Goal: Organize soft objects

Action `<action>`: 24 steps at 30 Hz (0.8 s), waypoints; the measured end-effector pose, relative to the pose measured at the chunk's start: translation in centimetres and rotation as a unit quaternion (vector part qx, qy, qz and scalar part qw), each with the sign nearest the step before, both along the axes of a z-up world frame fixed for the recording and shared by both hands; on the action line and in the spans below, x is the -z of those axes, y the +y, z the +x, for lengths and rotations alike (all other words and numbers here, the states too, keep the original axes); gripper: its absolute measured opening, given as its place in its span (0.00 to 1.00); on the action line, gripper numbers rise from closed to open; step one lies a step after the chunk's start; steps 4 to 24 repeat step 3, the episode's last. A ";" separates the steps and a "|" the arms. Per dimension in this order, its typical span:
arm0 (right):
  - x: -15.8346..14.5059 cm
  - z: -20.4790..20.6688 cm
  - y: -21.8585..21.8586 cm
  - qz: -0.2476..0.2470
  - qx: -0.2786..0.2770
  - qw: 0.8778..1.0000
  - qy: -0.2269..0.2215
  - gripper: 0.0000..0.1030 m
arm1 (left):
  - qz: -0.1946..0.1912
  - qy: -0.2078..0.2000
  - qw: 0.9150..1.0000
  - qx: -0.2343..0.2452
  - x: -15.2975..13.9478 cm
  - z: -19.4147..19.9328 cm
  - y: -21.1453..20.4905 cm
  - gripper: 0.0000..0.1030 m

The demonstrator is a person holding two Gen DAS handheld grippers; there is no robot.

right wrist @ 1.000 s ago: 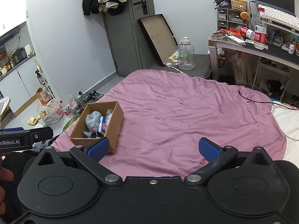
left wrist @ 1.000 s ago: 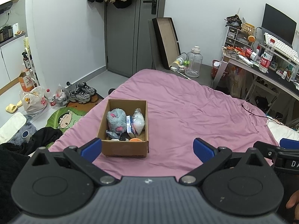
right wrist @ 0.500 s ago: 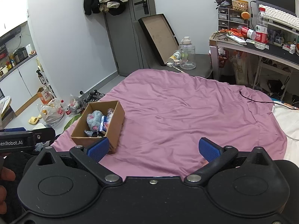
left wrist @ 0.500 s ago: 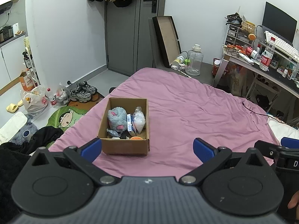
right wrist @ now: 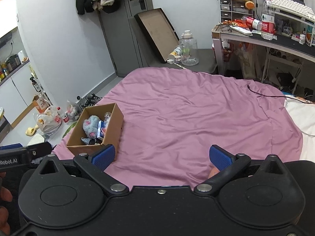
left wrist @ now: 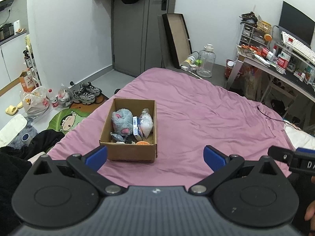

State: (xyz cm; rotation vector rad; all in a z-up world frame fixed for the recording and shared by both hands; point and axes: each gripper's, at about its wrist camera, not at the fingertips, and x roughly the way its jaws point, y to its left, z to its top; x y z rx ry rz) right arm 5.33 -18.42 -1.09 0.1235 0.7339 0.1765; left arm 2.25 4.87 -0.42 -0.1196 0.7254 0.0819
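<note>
Cardboard box [left wrist: 129,153], holding a grey plush toy [left wrist: 122,122], is set on the purple bedspread [left wrist: 196,114], just ahead of the left gripper [left wrist: 155,155]. It is seen left of the right gripper [right wrist: 161,157]. Both grippers are held spread apart, empty.

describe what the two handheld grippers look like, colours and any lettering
Both the left gripper and right gripper have black bodies with round discs, black linkage arms with silver pivots, and blue ribbed fingers. White lettering partly reading "Robot.AI" shows on the left gripper's side.
</note>
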 end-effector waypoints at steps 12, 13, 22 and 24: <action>0.3 0.4 0.4 0.007 -0.005 1.000 -0.001 1.00 | -0.001 -0.008 1.000 0.003 0.0 0.6 0.3 1.00; 0.3 0.4 0.4 0.007 -0.005 1.000 -0.001 1.00 | -0.001 -0.008 1.000 0.003 0.0 0.6 0.3 1.00; 0.3 0.4 0.4 0.007 -0.005 1.000 -0.001 1.00 | -0.001 -0.008 1.000 0.003 0.0 0.6 0.3 1.00; 0.3 0.4 0.4 0.007 -0.005 1.000 -0.001 1.00 | -0.001 -0.008 1.000 0.003 0.0 0.6 0.3 1.00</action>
